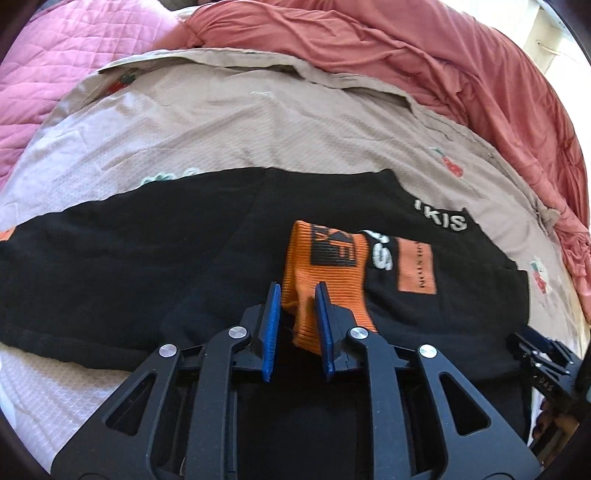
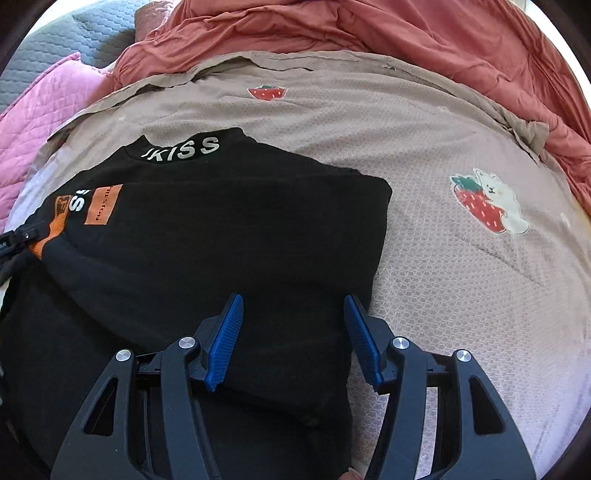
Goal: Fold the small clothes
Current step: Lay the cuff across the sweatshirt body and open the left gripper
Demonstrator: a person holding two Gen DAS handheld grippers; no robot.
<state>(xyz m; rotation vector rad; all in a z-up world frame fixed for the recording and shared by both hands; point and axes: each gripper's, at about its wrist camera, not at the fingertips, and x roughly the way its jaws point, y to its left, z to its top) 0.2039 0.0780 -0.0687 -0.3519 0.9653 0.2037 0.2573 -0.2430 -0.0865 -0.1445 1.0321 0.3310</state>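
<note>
Black top [image 2: 207, 236] collar reads "JKISS S"; orange patch [image 2: 102, 204] unreadable.

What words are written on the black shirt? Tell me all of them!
"JKISS S": white letters on the collar of the black shirt.
Orange patch: small dark print, too blurred to read.
Orange cuff: black block with letters, not readable.
Large white letters beside the patch: partly hidden, only an "S" shows.

A bed [image 2: 424, 258] in a beige strawberry sheet carried a black top [image 2: 207, 236] at 9 o'clock and a red quilt [image 2: 406, 29] at 12.
</note>
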